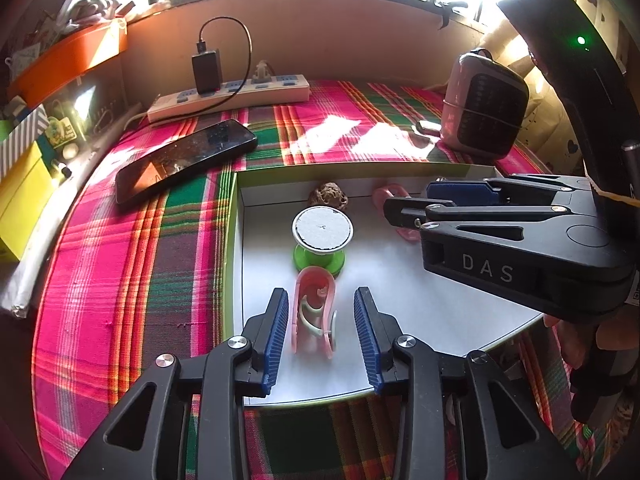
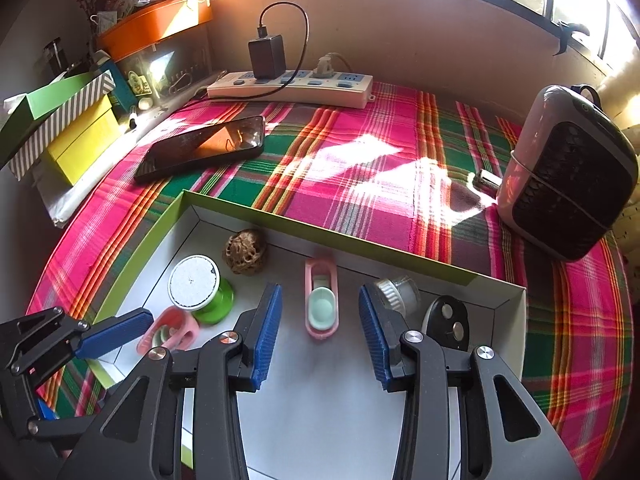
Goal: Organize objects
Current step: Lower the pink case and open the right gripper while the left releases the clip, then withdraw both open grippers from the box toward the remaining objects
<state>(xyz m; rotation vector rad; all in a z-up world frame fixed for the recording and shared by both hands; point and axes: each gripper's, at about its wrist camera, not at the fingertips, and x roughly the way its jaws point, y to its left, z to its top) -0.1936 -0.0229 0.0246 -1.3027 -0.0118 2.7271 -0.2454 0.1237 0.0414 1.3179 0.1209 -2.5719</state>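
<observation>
Green-walled tray (image 2: 360, 240) already holds both pink clips (image 1: 314, 312) (image 2: 321, 300), spool (image 2: 196, 282), walnut (image 2: 245, 257), jar and fob; left gripper (image 1: 321, 334) and right gripper (image 2: 320, 334) stand spread, gripping nothing; phone (image 2: 204, 147) remains outside on cloth

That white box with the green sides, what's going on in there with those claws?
A person is tidying small things into the shallow white cardboard box with green sides. The left claw is open around a pink plastic clip lying on the box floor, pads not touching it. The right claw is open above another pink clip with a mint-green middle. A green spool with a white top and a brown wrinkly walnut already sit inside.
</observation>
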